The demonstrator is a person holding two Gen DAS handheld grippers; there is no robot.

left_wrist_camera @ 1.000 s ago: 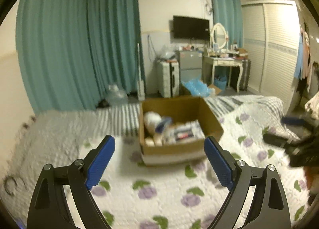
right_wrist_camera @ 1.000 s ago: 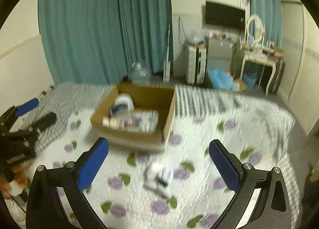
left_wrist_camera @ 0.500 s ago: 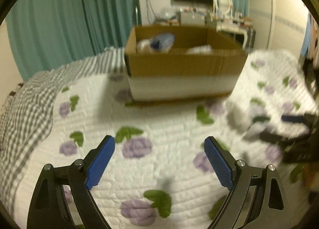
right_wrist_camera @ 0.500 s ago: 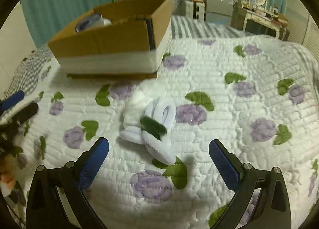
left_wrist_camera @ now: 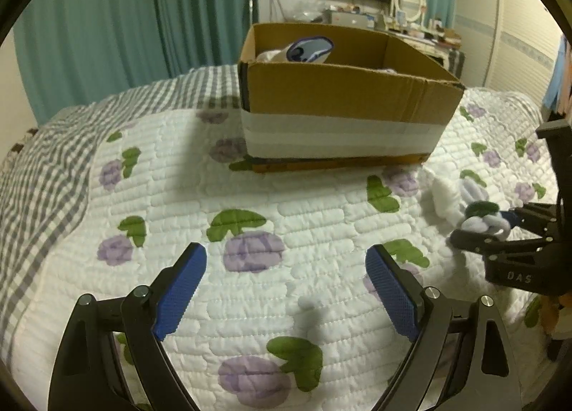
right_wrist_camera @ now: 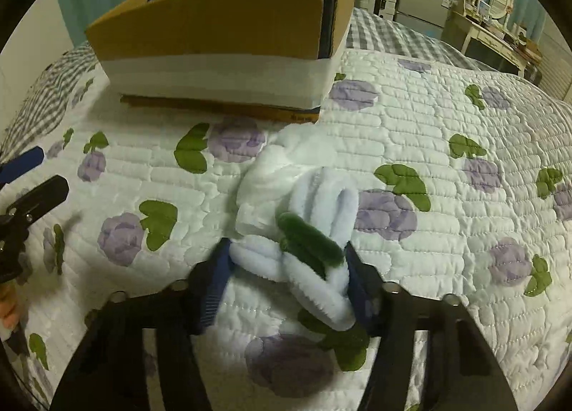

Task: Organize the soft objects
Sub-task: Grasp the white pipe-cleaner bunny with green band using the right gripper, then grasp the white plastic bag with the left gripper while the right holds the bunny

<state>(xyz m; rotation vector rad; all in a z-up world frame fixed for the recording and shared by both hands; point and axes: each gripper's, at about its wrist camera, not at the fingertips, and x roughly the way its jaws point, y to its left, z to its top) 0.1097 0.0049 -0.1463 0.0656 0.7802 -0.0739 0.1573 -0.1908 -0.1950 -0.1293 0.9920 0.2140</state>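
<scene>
Evidently the fluffy white socks (right_wrist_camera: 304,228), lying on the quilt (right_wrist_camera: 429,125) before the cardboard box (right_wrist_camera: 221,18), are being clamped across their bunched, yielding middle by the just-closing right gripper (right_wrist_camera: 286,275), and little weight is expected.

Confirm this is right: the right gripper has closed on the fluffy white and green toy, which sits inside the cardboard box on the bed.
One thing is wrong: the fluffy white and green toy is not inside the cardboard box. The right wrist view shows it lying on the floral quilt in front of the box. The right gripper has indeed been closing and its pads press on it.
</scene>
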